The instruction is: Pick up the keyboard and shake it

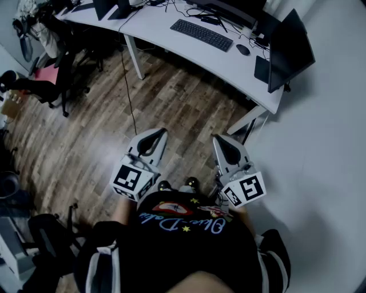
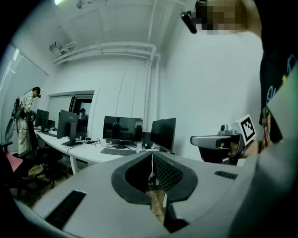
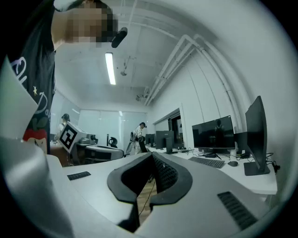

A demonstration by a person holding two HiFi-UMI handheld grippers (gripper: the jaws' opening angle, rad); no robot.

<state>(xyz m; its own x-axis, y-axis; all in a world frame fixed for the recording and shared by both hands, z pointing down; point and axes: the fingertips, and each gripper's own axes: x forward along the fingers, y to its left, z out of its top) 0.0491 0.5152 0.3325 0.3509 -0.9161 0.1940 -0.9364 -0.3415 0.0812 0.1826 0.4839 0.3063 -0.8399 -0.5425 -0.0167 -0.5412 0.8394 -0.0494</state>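
Keyboard (image 1: pixel 202 34) lies on the white tabletop (image 1: pixel 226 62) — well apart from the left gripper (image 1: pixel 162 133) and right gripper (image 1: pixel 219 139), both with fingers closed on nothing, above the wooden floor (image 1: pixel 171 103).

The head view's top edge cuts off the monitor (image 1: pixel 229 10) behind the keyboard (image 1: pixel 201 34), whose keys blur together

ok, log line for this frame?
phase: pre-approach | left gripper: shut, empty | right gripper: shut, empty | keyboard: on desk, untouched
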